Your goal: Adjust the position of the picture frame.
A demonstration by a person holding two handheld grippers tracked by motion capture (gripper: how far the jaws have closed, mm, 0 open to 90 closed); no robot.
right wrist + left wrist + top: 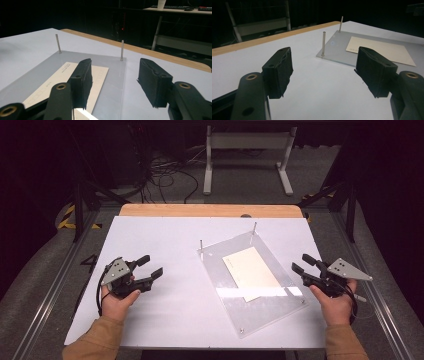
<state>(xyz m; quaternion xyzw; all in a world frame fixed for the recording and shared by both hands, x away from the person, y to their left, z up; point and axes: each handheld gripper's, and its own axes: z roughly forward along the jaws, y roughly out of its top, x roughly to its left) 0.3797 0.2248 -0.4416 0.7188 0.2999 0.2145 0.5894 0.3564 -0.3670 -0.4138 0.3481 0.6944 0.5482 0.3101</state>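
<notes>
Clear plate (265,307) lies on the white tabletop (170,250), a cream card (250,272) on it between two upright pins (201,246). Left claw (151,268) and right claw (300,263) flank it, both agape and empty, apparently poised to start.

You are working at a white rectangular table (165,310) with a wooden far edge (210,210). Beyond it, tangled black cables (165,175) are lying on the grey floor beside a white metal frame stand (247,150).
</notes>
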